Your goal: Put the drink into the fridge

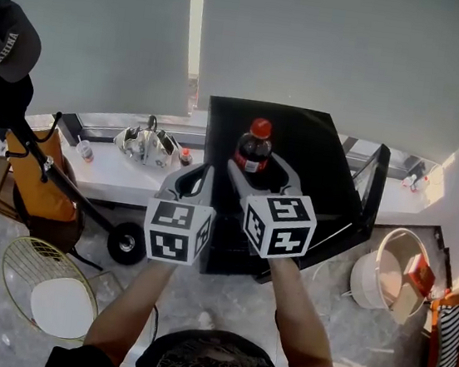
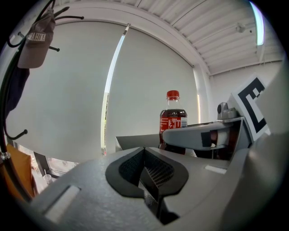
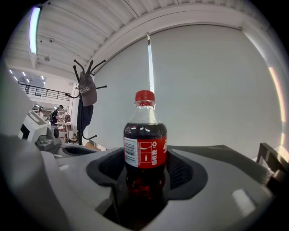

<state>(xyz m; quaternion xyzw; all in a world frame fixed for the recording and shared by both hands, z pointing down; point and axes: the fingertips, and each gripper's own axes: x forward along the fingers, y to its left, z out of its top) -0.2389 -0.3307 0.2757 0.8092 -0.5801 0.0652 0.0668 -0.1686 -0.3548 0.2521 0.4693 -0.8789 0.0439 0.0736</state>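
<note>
Drink bottle (image 3: 145,151) upright between your right hand-held gripper (image 3: 145,173) jaws, pads seemingly gripping it. Left hand-held gripper (image 2: 147,169) closed, empty, alongside.

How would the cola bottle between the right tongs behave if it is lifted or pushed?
The bottle looks nearly full of dark liquid, so it is probably rather heavy for its size. It is tall and narrow, standing upright on the black fridge, so a push near the cap may tip it. Its smooth round plastic could slip or roll.
</note>
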